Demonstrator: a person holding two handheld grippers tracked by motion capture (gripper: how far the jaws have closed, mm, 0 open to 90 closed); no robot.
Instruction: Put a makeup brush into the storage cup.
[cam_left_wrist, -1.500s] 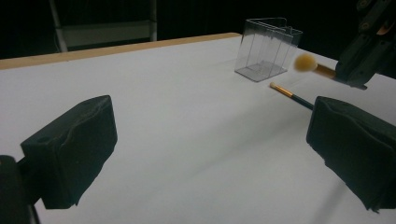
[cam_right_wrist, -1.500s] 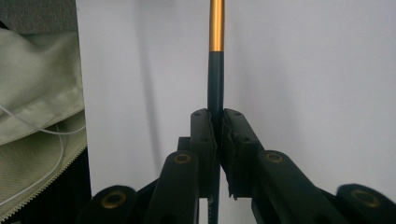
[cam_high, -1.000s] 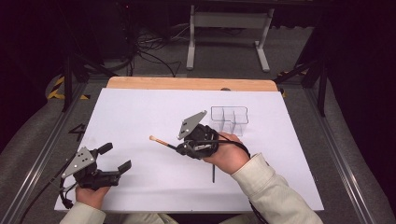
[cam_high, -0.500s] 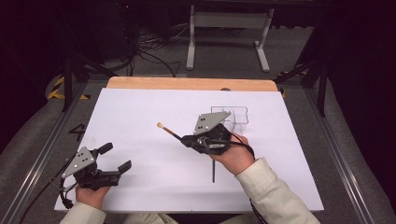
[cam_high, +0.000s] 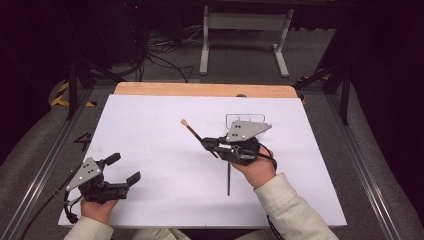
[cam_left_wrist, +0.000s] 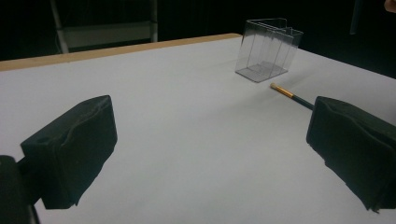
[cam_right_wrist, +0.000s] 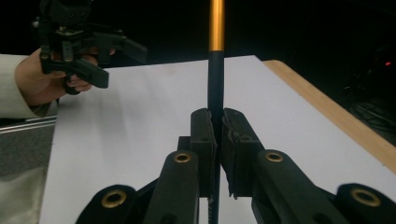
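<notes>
Brush (cam_high: 192, 132) over the table (cam_high: 150, 130), left of the clear box (cam_left_wrist: 267, 49).

Right gripper (cam_high: 209, 144) fingers clamped, raised over table; left gripper (cam_high: 125, 170) fingers apart (resting low).

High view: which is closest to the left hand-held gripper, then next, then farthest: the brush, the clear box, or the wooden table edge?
From the left hand-held gripper, at the near left corner:
1. The brush, mid-table to its right, held by the right hand-held gripper.
2. The clear box, farther right, partly behind that gripper's grey plate.
3. The wooden table edge, along the far side; its left end and the box are too close to call.
</notes>
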